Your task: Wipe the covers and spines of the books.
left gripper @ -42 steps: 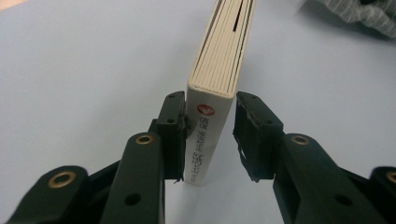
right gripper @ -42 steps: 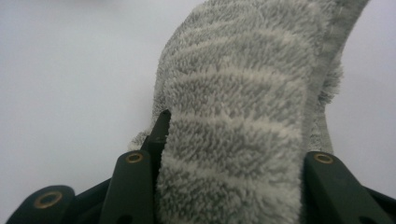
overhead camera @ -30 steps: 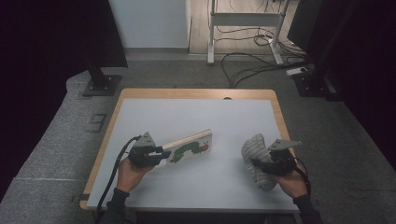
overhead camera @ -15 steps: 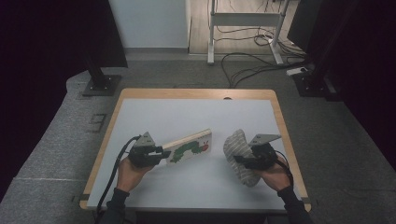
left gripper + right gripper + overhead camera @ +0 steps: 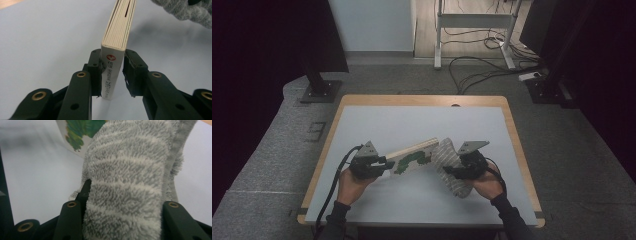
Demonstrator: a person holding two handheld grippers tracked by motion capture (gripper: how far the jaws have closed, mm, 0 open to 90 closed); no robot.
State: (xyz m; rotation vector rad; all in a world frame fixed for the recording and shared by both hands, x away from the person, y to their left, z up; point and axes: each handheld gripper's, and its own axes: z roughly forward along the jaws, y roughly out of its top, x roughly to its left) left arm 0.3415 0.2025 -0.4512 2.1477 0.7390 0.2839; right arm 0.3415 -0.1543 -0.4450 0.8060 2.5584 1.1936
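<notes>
Left gripper (image 5: 384,164) clamps the book (image 5: 117,47) by its spine, on edge above the worktop (image 5: 377,125). Right gripper (image 5: 447,172) pinches the grey striped cloth (image 5: 130,185) beside the cover (green print). I would wipe lightly, bracing the book steady.

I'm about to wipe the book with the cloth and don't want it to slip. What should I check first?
1. Left claw shut on the book spine: ok.
2. Right claw shut on the cloth: ok.
3. Cloth at the book's far end: ok.
4. Cloth touching the cover: cannot tell.
5. Bare table beyond the book: ok.
</notes>
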